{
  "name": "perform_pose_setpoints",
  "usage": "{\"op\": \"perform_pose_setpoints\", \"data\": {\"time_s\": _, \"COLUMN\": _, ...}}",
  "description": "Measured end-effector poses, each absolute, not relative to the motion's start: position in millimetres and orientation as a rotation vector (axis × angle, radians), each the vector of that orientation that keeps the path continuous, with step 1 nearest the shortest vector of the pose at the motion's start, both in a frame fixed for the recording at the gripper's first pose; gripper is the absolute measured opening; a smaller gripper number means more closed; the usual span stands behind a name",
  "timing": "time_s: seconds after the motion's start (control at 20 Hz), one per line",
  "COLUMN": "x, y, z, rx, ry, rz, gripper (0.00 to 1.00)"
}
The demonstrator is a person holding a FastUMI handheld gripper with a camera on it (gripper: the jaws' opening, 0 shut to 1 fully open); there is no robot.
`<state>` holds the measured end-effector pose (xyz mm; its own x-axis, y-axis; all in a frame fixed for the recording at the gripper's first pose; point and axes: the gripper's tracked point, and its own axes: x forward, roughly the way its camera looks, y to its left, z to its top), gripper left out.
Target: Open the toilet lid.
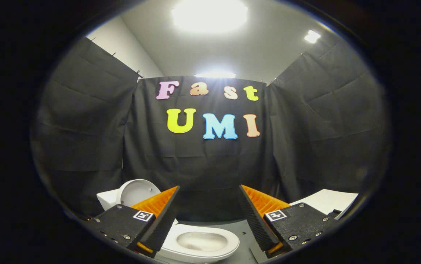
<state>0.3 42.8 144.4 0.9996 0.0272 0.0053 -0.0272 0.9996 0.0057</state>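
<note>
A white toilet (199, 244) stands low down, below and between my fingers, its bowl exposed. Its white lid (137, 191) stands upright against the tank (107, 200), behind my left finger (155, 212). My gripper (209, 196) is open, held above the bowl with nothing between the fingers. The right finger (265, 212) is well apart from the toilet.
Black cloth walls close the booth on three sides. A white flat surface (327, 201) lies to the right beyond the right finger. Grey floor (239, 227) shows around the toilet.
</note>
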Motion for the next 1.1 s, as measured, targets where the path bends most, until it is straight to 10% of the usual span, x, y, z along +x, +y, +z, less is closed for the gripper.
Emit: {"op": "perform_pose_setpoints", "data": {"time_s": 1.1, "x": -6.6, "y": 46.2, "z": 160.4, "rx": -0.016, "ry": -0.025, "rz": 0.055, "gripper": 0.95}}
